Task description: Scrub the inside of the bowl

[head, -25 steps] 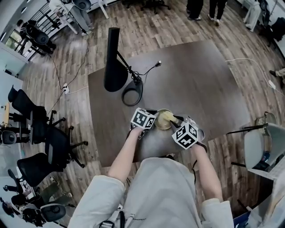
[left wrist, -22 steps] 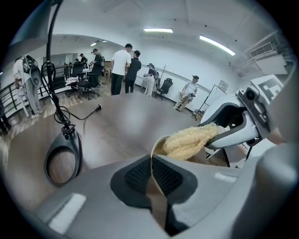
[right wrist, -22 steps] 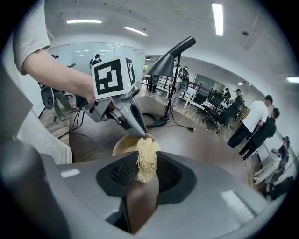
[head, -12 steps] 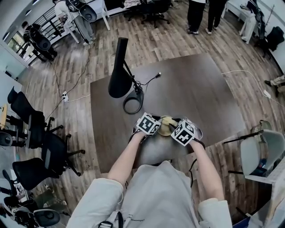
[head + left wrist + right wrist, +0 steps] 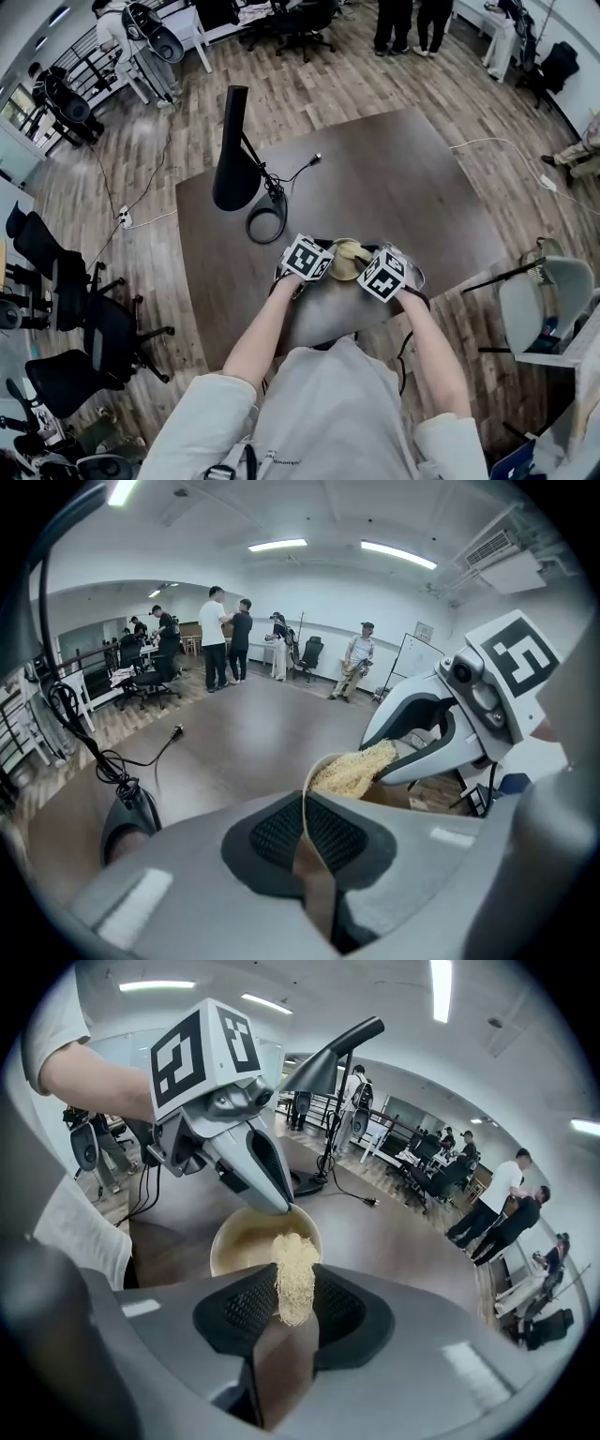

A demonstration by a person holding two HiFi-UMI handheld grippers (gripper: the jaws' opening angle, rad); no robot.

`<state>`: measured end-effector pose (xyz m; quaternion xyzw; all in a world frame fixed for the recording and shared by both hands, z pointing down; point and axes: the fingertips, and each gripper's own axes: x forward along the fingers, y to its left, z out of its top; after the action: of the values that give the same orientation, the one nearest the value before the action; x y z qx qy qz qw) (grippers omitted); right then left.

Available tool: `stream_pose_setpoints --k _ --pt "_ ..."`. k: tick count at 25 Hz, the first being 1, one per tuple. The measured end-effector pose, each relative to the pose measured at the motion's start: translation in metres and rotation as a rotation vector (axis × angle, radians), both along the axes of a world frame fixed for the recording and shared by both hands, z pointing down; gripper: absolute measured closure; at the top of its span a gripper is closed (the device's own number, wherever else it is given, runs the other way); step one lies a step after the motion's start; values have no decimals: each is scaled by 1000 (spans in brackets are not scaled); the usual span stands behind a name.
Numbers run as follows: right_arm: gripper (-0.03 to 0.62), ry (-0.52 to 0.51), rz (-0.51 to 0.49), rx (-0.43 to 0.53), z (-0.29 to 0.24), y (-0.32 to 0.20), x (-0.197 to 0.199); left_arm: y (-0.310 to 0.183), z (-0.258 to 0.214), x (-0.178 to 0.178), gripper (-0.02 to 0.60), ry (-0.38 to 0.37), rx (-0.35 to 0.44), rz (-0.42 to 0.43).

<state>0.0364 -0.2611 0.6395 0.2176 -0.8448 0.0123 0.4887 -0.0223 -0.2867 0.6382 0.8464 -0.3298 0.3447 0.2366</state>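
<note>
The left gripper (image 5: 306,841) was clenched on the thin rim of the bowl (image 5: 242,1239), which stood on the dark table (image 5: 403,178) just ahead of its jaws. The right gripper (image 5: 293,1309) pinched a pale fibrous scrubber (image 5: 294,1274). The scrubber's tip poked past the jaws over the bowl's inside, opposite the left claw.

The right claw (image 5: 362,262) (with scourer (image 5: 295,1279)) has drawn nearer the left claw (image 5: 327,263).

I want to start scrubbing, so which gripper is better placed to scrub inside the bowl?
The right gripper: it is shut on the pale fibrous scrubber at the round tan bowl, while the left gripper is clamped on the bowl's rim, steadying it.
</note>
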Motion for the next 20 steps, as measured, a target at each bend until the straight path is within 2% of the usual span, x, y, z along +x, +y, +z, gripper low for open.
stream_pose_setpoints --k 13,20 --pt "462 -10 53 -13 7 17 16 -7 -13 7 566 4 32 -30" --pt "462 -15 21 -10 5 30 6 -11 -18 9 566 24 53 -53"
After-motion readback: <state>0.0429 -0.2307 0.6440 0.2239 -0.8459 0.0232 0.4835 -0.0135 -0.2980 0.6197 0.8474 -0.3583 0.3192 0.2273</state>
